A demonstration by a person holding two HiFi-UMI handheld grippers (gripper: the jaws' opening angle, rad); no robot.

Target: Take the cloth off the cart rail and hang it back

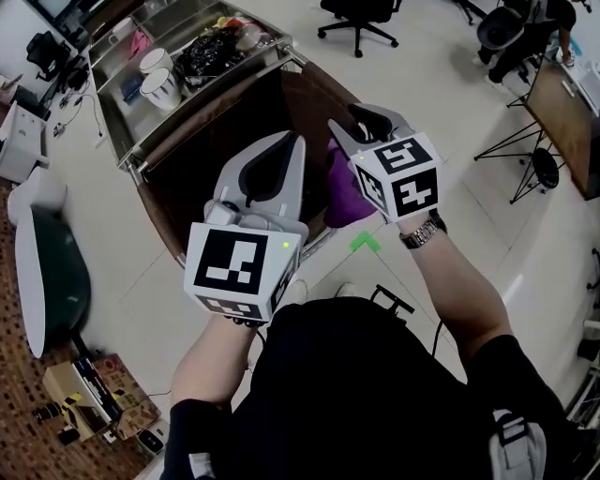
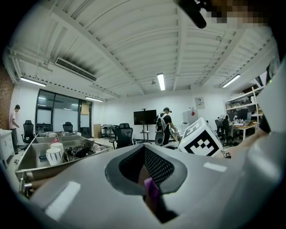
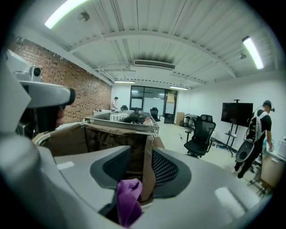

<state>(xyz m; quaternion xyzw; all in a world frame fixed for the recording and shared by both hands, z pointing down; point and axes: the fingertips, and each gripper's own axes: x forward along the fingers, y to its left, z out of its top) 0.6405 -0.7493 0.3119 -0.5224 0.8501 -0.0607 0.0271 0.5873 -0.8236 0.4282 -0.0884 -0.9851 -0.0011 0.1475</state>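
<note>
A purple cloth [image 1: 345,197] hangs bunched at the near right edge of the cart's brown bag [image 1: 216,159], right under my right gripper [image 1: 339,127]. In the right gripper view the jaws of this gripper [image 3: 136,167] stand apart, and the cloth [image 3: 128,199] lies loose low between them, in front of the bag's corner [image 3: 145,147]. My left gripper [image 1: 298,141] hovers over the bag just left of the cloth. Its jaws [image 2: 145,172] are nearly together, and a thin sliver of purple cloth [image 2: 152,190] is pinched low between them.
The steel cart's top tray [image 1: 127,112] holds two white cups [image 1: 159,80] and dark clutter [image 1: 211,52]. An office chair [image 1: 361,19], a tripod [image 1: 539,159] and a wooden board [image 1: 567,112] stand on the floor beyond. A person [image 3: 257,134] stands far off by a screen.
</note>
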